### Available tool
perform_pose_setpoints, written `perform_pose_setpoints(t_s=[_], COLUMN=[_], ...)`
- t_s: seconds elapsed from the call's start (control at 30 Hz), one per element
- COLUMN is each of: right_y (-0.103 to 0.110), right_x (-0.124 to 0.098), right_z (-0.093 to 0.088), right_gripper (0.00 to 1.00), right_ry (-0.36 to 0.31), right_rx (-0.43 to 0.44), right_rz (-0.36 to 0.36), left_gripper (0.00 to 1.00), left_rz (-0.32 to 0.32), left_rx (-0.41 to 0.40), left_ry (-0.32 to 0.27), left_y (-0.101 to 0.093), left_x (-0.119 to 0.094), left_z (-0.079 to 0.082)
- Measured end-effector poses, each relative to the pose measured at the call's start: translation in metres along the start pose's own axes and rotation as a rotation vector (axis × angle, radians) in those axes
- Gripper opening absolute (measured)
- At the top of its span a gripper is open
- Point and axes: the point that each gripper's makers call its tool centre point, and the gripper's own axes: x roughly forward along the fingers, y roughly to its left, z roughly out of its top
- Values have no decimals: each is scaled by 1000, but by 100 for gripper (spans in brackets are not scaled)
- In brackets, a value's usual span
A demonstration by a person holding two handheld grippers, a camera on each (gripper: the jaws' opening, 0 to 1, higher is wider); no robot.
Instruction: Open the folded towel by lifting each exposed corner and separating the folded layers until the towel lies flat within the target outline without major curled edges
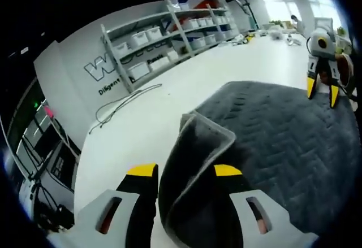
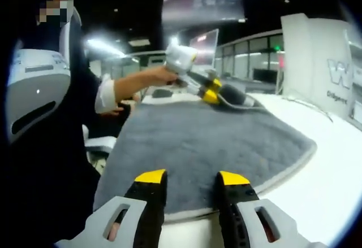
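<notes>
A dark grey herringbone towel lies spread on the white table. One corner of it is folded up between my left gripper's yellow-tipped jaws, which are shut on it. In the right gripper view the left gripper holds that corner raised at the towel's far edge, with a hand behind it. My right gripper hangs open just over the towel's near edge, nothing between its jaws. In the left gripper view the right gripper sits over the towel's far side.
Shelves with white bins stand past the table, and a thin cable lies on the table beyond the towel. A person's body stands close on the left of the right gripper view. Bare table lies to the towel's right.
</notes>
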Motion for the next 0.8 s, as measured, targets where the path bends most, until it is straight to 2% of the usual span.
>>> perform_pose_setpoints(t_s=[0.2, 0.4, 0.6, 0.8], right_y=[-1, -2, -3, -4], right_x=[0, 0, -2, -2], right_z=[0, -1, -1, -1], right_gripper=[33, 32, 32, 32], right_ry=[-3, -6, -6, -4], right_rx=[1, -1, -6, -7], right_rz=[-2, -8, -12, -17], left_gripper=[22, 15, 10, 6], left_rz=[-8, 3, 12, 24], left_rx=[-6, -37, -87, -173], left_ry=[-9, -15, -29, -41], left_y=[2, 9, 19, 32], left_x=[1, 0, 1, 5], left_z=[1, 0, 0, -5])
